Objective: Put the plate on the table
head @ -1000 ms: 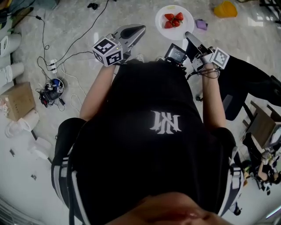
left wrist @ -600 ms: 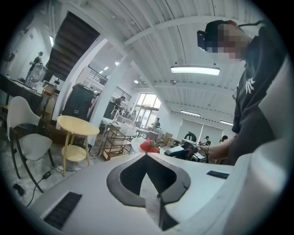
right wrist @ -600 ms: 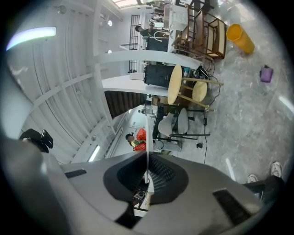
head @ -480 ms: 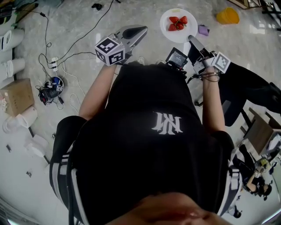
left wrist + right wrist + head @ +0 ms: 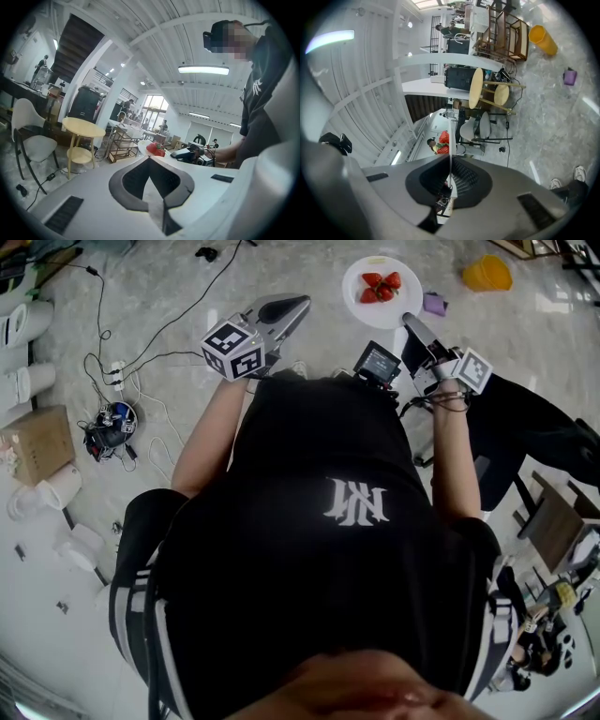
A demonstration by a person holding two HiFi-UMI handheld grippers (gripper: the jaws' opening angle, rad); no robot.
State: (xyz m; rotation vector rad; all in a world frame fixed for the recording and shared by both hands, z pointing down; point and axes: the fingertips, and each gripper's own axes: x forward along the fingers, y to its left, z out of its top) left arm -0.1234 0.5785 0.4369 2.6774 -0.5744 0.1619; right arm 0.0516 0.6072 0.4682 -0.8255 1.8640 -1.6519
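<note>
A white plate (image 5: pixel 360 279) with red strawberries (image 5: pixel 380 287) hangs over the marble floor in the head view. My right gripper (image 5: pixel 406 321) is shut on its near right rim. In the right gripper view the plate (image 5: pixel 450 138) runs edge-on as a thin white line out from between the pads of the right gripper (image 5: pixel 450 161), strawberries (image 5: pixel 443 142) beside it. My left gripper (image 5: pixel 300 304) is shut with nothing in it, left of the plate. The left gripper view looks past my left gripper (image 5: pixel 149 157) to the strawberries (image 5: pixel 156 150). A round pale-yellow table (image 5: pixel 83 127) stands further off.
On the floor lie a yellow bucket (image 5: pixel 487 273) and a small purple cup (image 5: pixel 432 304) beyond the plate. Cables and a power strip (image 5: pixel 114 381) trail at the left, near a cardboard box (image 5: pixel 37 442). A black chair (image 5: pixel 534 427) is at my right.
The right gripper and the plate have shifted slightly to the right in the head view, as has the whole view. The left gripper holds its pose. Both stay shut.
</note>
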